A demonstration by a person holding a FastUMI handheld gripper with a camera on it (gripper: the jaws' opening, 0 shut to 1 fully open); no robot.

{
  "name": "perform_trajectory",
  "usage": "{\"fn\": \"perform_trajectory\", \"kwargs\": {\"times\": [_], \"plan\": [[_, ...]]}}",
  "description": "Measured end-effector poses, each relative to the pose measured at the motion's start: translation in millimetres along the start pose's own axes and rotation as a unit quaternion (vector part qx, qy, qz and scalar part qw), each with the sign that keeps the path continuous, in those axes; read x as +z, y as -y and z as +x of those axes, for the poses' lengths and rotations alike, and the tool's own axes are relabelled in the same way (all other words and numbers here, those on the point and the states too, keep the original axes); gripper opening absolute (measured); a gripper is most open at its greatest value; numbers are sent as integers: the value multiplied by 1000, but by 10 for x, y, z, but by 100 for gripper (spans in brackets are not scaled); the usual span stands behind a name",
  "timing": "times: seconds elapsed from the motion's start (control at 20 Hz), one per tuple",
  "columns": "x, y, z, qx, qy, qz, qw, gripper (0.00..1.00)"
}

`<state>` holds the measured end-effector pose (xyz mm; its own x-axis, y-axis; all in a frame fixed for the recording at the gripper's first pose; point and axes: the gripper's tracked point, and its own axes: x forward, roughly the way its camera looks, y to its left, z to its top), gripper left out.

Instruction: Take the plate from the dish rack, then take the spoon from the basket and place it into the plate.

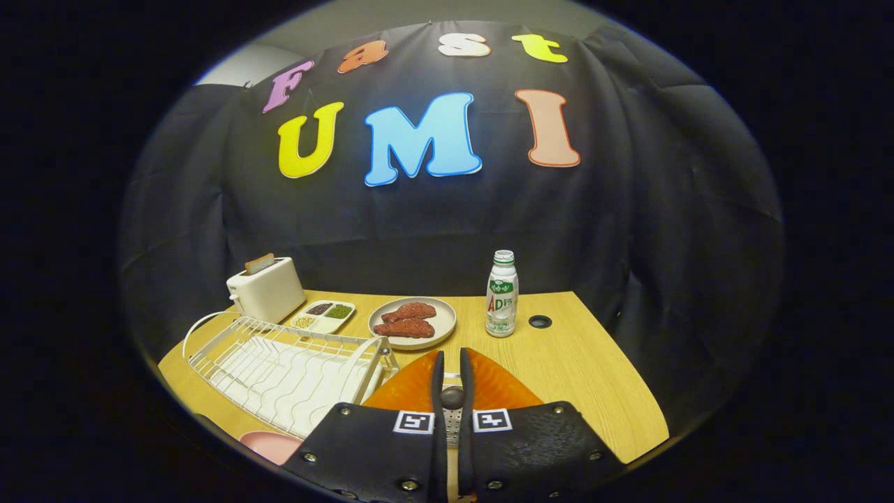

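My gripper (452, 356) is shut on the rim of an orange plate (499, 385). The plate spreads out to both sides of the two narrow fingers and hangs just above the wooden table (594, 370). Left of the fingers stands the white wire dish rack (279, 370), its slots holding no dishes. The plate's near edge is hidden behind the gripper body.
Beyond the fingers lies a beige plate with two pieces of meat (412, 321). A white drink bottle (501, 295) and a small round hole (540, 321) are to its right. A white toaster (265, 288) and a divided tray of beans (323, 316) stand behind the rack. A pink object (269, 443) lies near the rack's front corner.
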<state>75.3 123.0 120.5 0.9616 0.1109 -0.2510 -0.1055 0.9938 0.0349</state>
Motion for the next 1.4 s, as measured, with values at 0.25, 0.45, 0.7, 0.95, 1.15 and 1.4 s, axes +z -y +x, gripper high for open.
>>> {"fn": "perform_trajectory", "kwargs": {"times": [0.25,0.45,0.7,0.95,1.15,1.4], "plan": [[261,-127,-401,5,9,-24,1000,6],[382,-250,-756,5,15,-21,1000,6],[375,-446,-1127,13,13,-18,1000,6],[254,-627,-1315,28,-2,-18,999,6],[136,-799,-1390,48,-17,-19,999,6],[-65,-1055,-1432,79,-41,-28,996,6]]}}
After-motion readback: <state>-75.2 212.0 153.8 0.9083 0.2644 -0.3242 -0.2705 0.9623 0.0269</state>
